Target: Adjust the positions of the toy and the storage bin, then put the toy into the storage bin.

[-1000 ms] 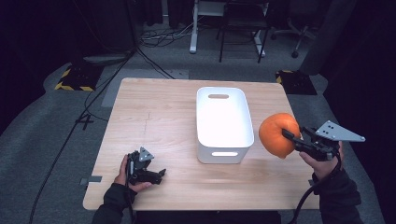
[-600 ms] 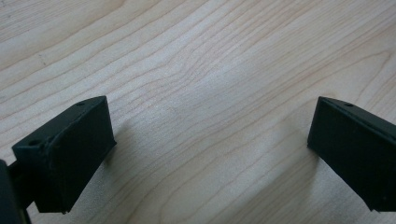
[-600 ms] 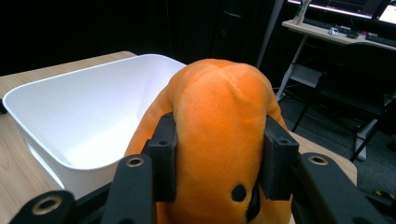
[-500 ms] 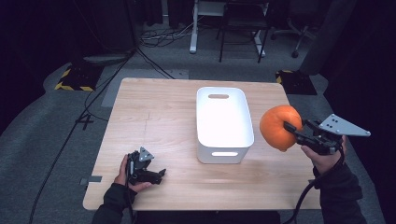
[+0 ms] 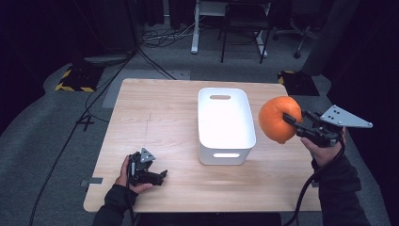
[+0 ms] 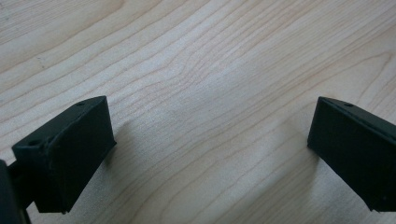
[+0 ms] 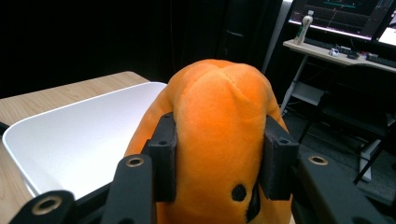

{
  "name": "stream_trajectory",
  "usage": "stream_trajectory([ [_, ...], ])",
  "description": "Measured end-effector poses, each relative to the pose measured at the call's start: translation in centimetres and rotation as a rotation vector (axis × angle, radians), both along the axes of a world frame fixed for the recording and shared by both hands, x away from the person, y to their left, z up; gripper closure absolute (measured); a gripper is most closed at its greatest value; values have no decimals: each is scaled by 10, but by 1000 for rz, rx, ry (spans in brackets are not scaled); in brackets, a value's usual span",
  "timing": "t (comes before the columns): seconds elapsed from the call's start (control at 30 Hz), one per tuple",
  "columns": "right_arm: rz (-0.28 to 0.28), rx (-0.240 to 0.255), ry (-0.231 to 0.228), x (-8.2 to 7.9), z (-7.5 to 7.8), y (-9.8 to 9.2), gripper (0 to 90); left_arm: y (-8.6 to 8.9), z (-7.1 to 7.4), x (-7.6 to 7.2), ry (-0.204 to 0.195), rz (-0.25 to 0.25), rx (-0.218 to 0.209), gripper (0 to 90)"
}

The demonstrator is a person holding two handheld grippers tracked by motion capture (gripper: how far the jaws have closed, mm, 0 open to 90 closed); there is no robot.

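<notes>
One soft orange plush pumpkin [image 5: 278,118] was already off the bench, carried in the air just beside the right edge of the white rectangular plastic tub [image 5: 226,123], so the pick-up looked done. What seemed left was to bring it over the tub's open top, lower it and let go; nothing lay in the tub yet. The right gripper [image 5: 291,123] had its fingers [image 7: 163,161] pinching the toy from both sides, and in the right gripper view the pads dented the fabric at about mid-height, with the rounded top bulging out past the fingertips and a small black stitched mark [image 7: 239,192] showing low between them. The grip looked firm, though the soft body could squash and slip if squeezed off-centre. From that view the tub sat ahead and to the left, below the toy.

Well apart, near the front left of the pale wooden bench [image 5: 155,113], the left gripper [image 5: 157,177] rested in the person's left hand [image 5: 126,173]. Its fingers [image 6: 65,154] were spread wide over bare wood grain, holding nothing and taking no part in the work.
</notes>
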State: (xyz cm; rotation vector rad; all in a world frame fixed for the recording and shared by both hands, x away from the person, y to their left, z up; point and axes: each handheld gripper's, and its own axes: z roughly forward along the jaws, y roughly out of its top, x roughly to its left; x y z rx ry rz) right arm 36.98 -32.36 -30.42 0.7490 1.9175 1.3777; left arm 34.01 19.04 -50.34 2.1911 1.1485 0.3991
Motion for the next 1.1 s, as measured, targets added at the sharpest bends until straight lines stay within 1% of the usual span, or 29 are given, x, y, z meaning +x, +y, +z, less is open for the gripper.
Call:
stream_trajectory([
  [0.03, 0, -7, -6, 1, 1, 2, 565, 0, 0, 0, 0, 0, 0, 6],
  [0.1, 1, -5, -8, 2, 2, 5, 565, 0, 0, 0, 0, 1, 0, 6],
  [0.13, 13, -1, -11, 4, 4, 8, 565, 0, 0, 0, -3, -1, 7, 6],
  [0.2, 19, 4, -13, 5, 6, 13, 565, 0, 1, 0, -2, -2, 7, 6],
  [0.23, 22, 1, -18, 6, 7, 16, 565, 0, 0, 0, 0, -1, 3, 6],
  [0.3, 25, -2, -18, 7, 8, 18, 565, 0, 0, 0, -3, -1, 7, 6],
  [0.33, 34, -5, -22, 8, 9, 24, 565, 0, 0, 0, 0, -2, 3, 6],
  [0.4, 37, -12, -28, 9, 10, 27, 565, 0, 0, 0, 0, -2, 2, 6],
  [0.5, 46, -11, -35, 10, 11, 32, 565, 0, 0, 0, -1, 0, 3, 6],
  [0.63, 53, -23, -30, 12, 13, 39, 564, 0, 0, 0, 0, -2, 3, 6],
  [0.73, 61, -19, -23, 15, 15, 44, 563, 0, 0, 0, 0, -2, 3, 6],
  [0.8, 64, -19, -26, 15, 15, 46, 563, 0, 0, 0, -1, -1, 3, 6],
  [0.87, 75, -31, -30, 16, 15, 51, 560, 0, 0, 0, -2, -2, 7, 6],
  [1.0, 79, -32, -28, 17, 16, 56, 559, -1, -1, 1, -7, 1, -6, 6],
  [1.03, 81, -33, -33, 17, 17, 57, 560, -1, 0, 2, -6, -6, 4, 6],
  [1.1, 79, -32, -35, 18, 17, 58, 560, -1, 0, 2, -7, -3, 2, 6],
])
